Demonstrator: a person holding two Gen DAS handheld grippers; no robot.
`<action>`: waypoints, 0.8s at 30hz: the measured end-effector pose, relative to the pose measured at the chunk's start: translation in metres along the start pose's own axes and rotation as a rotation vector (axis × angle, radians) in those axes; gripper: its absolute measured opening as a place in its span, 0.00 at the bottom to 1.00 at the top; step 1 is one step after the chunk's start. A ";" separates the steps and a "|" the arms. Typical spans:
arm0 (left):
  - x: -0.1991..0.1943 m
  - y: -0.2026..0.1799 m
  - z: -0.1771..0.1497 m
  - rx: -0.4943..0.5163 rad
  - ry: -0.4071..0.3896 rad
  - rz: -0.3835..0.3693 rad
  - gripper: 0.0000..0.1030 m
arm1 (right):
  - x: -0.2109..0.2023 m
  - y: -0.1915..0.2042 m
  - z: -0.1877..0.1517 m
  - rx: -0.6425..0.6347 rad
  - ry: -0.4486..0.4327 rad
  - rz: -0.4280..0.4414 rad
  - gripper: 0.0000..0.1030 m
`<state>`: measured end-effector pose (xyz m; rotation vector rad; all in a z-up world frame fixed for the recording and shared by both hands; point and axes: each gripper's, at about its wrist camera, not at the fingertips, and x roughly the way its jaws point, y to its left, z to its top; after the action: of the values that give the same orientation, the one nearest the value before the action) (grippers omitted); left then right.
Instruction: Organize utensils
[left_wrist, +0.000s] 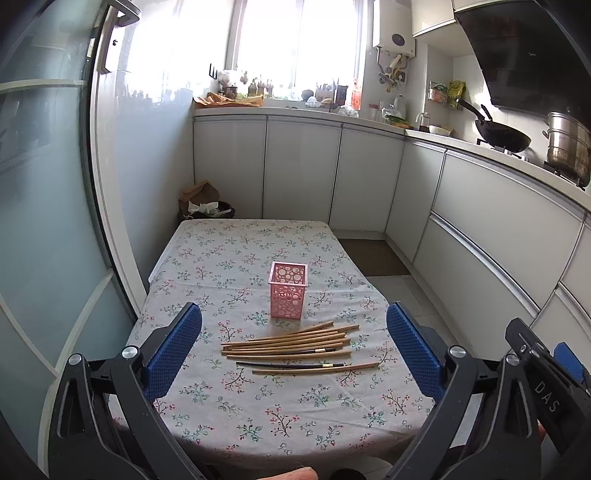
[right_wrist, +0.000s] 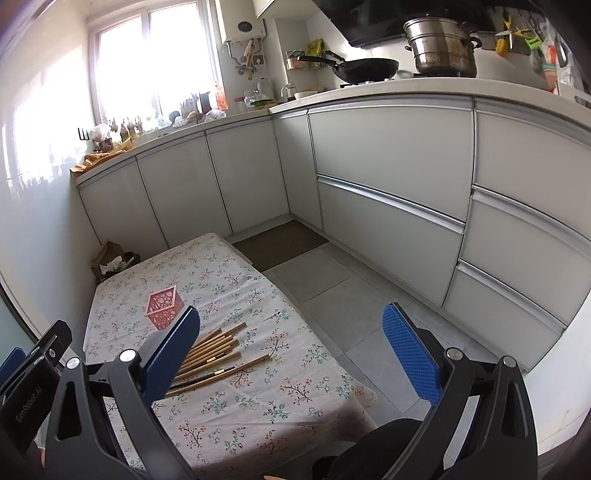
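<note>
Blue ribbed pads are seen spread wide on both tools: left gripper (left_wrist: 293, 354) and right gripper (right_wrist: 291, 354) are held apart with nothing between the fingers, above the near end of the table (left_wrist: 221, 417). A floral cloth (right_wrist: 288, 369) is draped over it, likely to bunch if dragged. Chopsticks (left_wrist: 295, 345) are laid flat in a loose fan mid-table, mostly wood, with a dark one (left_wrist: 280, 364) among the nearest. They are judged light, stiff and thin, prone to roll or pivot; a pinch across the shaft near the middle is suggested, one or two at a time, since the pile overlaps. Just beyond them a pink perforated holder (left_wrist: 288, 295) is stood upright, judged empty and light, easily tipped by a sideways knock. Open cloth is left all round. The table's right edge drops to bare floor (right_wrist: 332, 295); cabinets (left_wrist: 303, 170) are well apart behind.
</note>
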<state>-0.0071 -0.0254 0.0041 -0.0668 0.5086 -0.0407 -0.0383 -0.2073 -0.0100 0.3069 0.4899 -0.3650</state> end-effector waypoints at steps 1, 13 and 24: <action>0.000 0.000 0.000 0.000 0.001 -0.001 0.93 | 0.000 0.000 0.000 0.000 0.001 0.000 0.94; 0.003 0.003 0.000 -0.001 0.009 0.000 0.93 | 0.003 0.000 0.001 0.001 0.008 0.002 0.94; 0.004 0.003 -0.001 0.004 0.016 0.003 0.93 | 0.004 0.000 -0.001 0.003 0.011 0.003 0.94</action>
<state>-0.0039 -0.0230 0.0013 -0.0618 0.5242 -0.0393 -0.0352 -0.2084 -0.0130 0.3122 0.5001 -0.3615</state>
